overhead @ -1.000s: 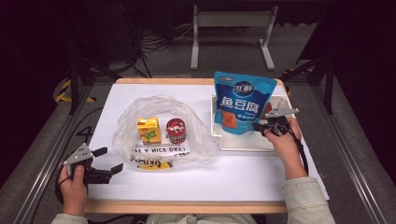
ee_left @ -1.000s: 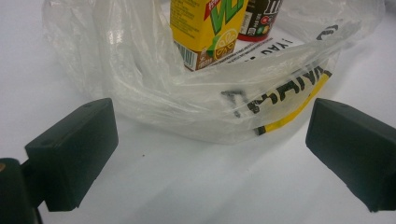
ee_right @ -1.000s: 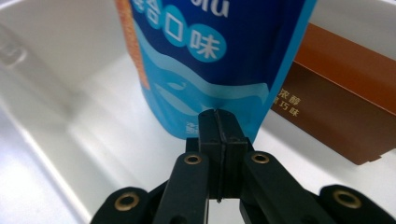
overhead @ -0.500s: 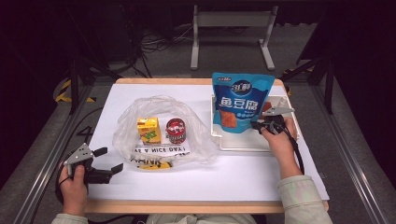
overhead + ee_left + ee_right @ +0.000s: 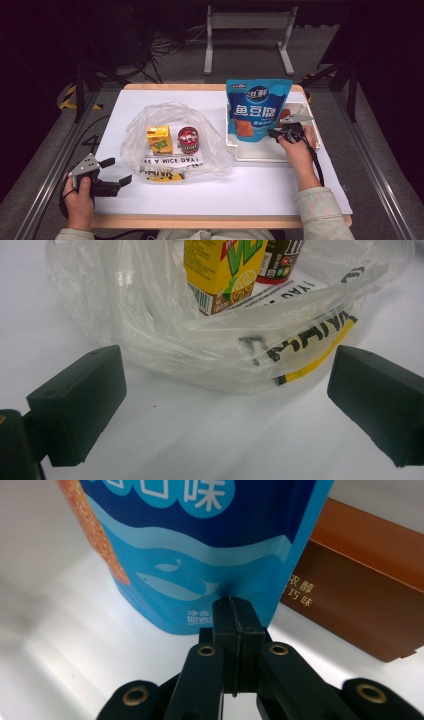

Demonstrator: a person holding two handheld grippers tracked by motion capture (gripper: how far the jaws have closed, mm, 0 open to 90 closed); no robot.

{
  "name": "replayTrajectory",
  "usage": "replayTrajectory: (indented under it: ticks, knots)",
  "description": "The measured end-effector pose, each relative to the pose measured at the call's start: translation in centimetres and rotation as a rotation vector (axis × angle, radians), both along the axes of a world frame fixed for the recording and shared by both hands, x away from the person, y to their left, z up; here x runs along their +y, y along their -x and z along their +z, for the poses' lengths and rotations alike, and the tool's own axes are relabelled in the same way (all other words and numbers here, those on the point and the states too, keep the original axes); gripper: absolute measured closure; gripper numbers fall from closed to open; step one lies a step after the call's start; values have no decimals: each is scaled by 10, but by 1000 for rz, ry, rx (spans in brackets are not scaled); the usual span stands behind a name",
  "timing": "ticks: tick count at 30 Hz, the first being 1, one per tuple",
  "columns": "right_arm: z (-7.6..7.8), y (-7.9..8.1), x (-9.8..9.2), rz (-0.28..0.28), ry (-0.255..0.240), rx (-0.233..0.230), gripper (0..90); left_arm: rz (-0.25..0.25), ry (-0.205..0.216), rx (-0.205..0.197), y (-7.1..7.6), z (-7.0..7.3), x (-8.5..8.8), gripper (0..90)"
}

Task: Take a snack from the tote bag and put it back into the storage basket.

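A person sits at a table covered in white, holding a two-jaw gripper in each hand.

The right gripper has its jaws pressed together on the lower edge of a blue snack pouch, holding it upright over a white tray on the right side of the table. In the right gripper view the closed jaws pinch the pouch's bottom edge. The pouch carries large white Chinese characters on a blue panel, an orange food picture at the left, a pale wave band, and a small whale drawing above tiny print too small to read. Just behind the pouch in the tray lies a brown box with gold Chinese lettering on its side.

The left gripper rests at the table's near left corner, jaws wide apart with nothing between them, pointing at a clear plastic bag in the middle of the table. The bag shows black capitals reading "A NICE DAY", with partly legible letters and a yellow stripe below. Inside it stand a yellow drink carton with green lettering and a barcode, and beside it a dark red can whose label cannot be read.
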State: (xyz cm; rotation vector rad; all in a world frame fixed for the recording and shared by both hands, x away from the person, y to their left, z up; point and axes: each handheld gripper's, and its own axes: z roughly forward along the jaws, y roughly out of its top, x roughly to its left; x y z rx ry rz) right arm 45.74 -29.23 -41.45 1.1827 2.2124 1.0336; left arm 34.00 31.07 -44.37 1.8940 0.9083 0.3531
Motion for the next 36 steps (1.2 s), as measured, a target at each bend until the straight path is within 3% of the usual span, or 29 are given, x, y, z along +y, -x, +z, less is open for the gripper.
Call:
replayTrajectory:
  ticks: [5, 16, 22, 36]
  knots:
    - [4, 6, 0, 17, -8, 4, 900, -5, -1, -2, -2, 0, -1, 29]
    - [35, 30, -9, 55, -60, -50, 826, -10, 5, -8, -3, 1, 0, 29]
    - [57, 44, -9, 102, -113, -92, 676, -11, 8, -10, -3, 2, 0, 29]
    - [76, 57, 1, 184, -178, -105, 429, -15, 6, -13, -3, 2, 0, 29]
